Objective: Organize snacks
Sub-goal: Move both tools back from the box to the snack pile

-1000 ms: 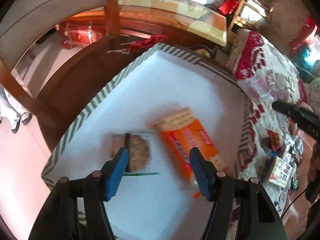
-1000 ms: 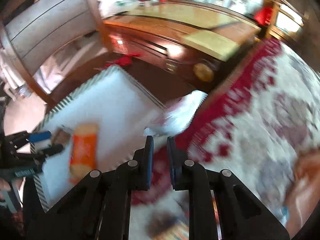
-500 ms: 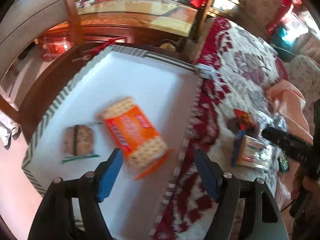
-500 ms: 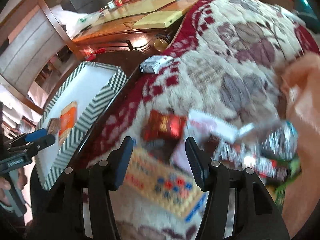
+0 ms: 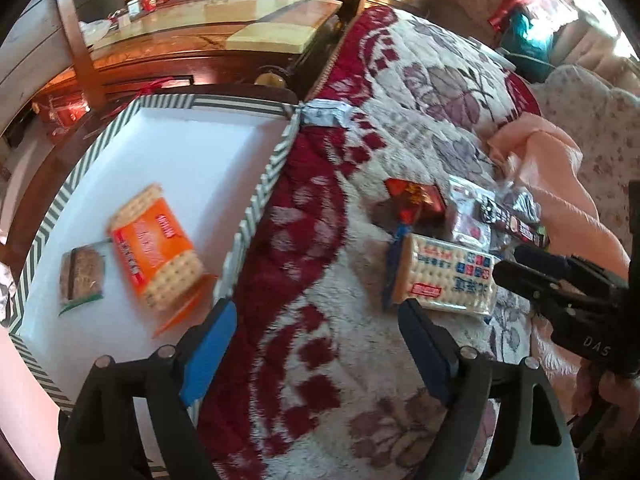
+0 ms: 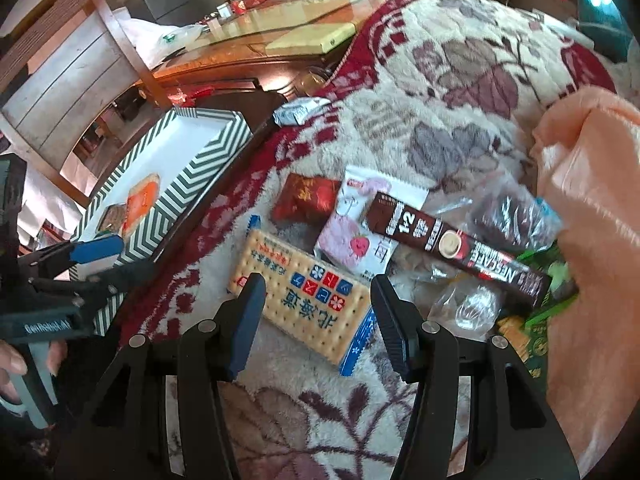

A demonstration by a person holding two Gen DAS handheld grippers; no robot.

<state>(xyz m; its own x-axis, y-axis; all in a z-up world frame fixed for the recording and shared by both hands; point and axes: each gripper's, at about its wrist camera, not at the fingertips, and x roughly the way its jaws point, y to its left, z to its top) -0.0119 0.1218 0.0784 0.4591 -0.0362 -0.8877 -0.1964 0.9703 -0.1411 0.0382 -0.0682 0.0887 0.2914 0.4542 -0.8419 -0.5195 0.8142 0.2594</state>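
Right gripper (image 6: 318, 312) apart over the cracker pack (image 6: 300, 292) without pinching it, coffee stick (image 6: 452, 244) and red packet (image 6: 306, 196) beyond, left gripper (image 5: 316, 332) just widened, empty over blanket (image 5: 304, 248), striped box (image 5: 256, 196) left holding orange crackers (image 5: 154, 248).

The blanket (image 6: 460, 92) is a thick, fluffy pile cloth, matt and rough-napped, cream with red patterning; beside it lies a smoother peach fleece (image 6: 592, 184). The cracker pack (image 6: 304, 292) wears clear, glossy plastic film, as does the orange cracker pack (image 5: 154, 248) in the box (image 5: 256, 200), whose striped walls look like matt printed card (the inside is plain white and smooth). The coffee stick box (image 6: 452, 248) is glossy printed card, the red packet (image 6: 306, 196) shiny foil. Crinkled clear wrappers glint nearby. Behind, the sideboard (image 5: 224, 40) shows polished, reflective wood. Both grippers have matt black plastic bodies with blue pads (image 5: 208, 344).
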